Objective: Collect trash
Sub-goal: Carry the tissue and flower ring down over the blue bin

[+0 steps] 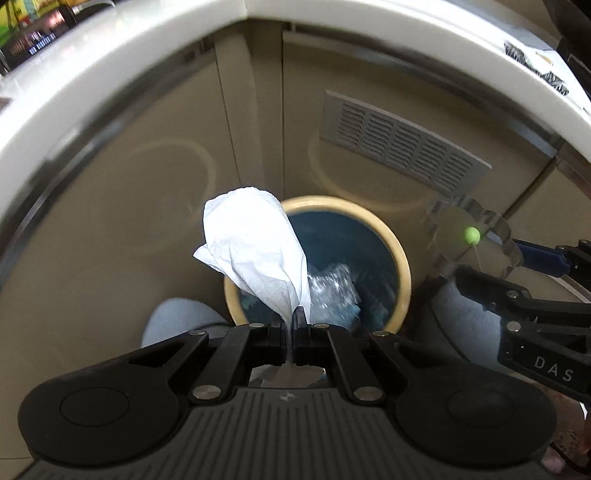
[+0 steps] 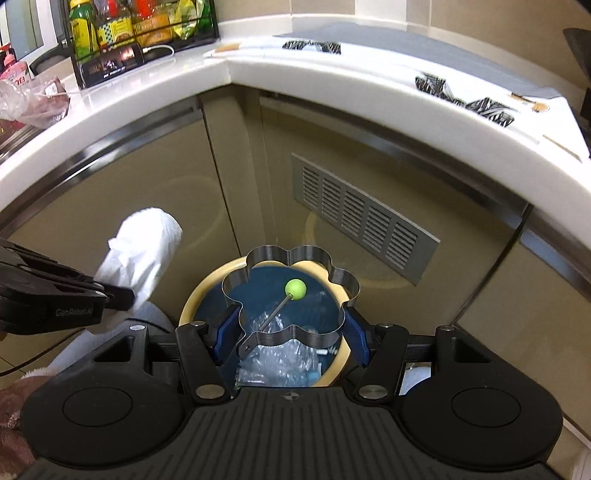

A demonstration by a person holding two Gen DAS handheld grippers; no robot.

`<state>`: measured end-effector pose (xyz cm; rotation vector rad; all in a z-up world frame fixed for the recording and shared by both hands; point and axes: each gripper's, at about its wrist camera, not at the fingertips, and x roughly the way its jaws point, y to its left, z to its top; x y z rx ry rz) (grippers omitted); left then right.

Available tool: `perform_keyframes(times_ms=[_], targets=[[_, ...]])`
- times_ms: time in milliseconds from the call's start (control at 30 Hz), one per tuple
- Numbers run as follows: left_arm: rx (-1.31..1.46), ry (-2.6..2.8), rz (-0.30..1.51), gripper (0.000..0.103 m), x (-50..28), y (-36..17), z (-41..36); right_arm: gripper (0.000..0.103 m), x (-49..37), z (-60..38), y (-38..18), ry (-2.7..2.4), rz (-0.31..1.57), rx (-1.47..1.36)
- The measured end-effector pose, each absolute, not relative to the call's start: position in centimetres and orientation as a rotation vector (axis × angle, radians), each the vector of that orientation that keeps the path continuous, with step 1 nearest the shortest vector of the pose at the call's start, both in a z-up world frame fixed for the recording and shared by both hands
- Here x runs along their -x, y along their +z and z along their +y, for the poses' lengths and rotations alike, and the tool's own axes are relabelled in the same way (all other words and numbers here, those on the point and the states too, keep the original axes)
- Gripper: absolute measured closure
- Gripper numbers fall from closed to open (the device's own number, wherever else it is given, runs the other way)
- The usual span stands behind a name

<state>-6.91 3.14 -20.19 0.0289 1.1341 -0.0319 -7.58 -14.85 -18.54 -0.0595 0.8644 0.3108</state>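
Note:
My left gripper (image 1: 290, 314) is shut on a crumpled white tissue (image 1: 255, 243), which stands up from the fingertips over the left rim of a round bin (image 1: 400, 258). The bin has a yellow rim and a blue liner, with clear plastic wrap (image 1: 332, 288) inside. My right gripper (image 2: 291, 332) is shut on a flower-shaped metal ring (image 2: 332, 275) with a green knob (image 2: 295, 288) on a thin rod; its blue pads (image 2: 227, 330) press the ring's two sides. The ring hangs above the bin (image 2: 195, 299). In the right wrist view, the left gripper (image 2: 125, 297) and the tissue (image 2: 144, 251) are at the left.
A white counter edge (image 2: 332, 85) curves overhead, with beige cabinet doors (image 2: 129, 206) and a grey vent grille (image 2: 362, 218) behind the bin. A wire rack of bottles (image 2: 136, 26) stands on the counter. A pale rounded shape (image 1: 177, 317) lies left of the bin.

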Motion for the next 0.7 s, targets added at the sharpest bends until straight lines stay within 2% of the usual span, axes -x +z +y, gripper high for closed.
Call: perform_keyframes(times_ms=[700], targets=[[0.003, -0.03, 1.203, 0.1, 5.8, -22.5, 3.2, 0.04, 6.0, -14.1, -20.4, 0.301, 0.942, 0.069]])
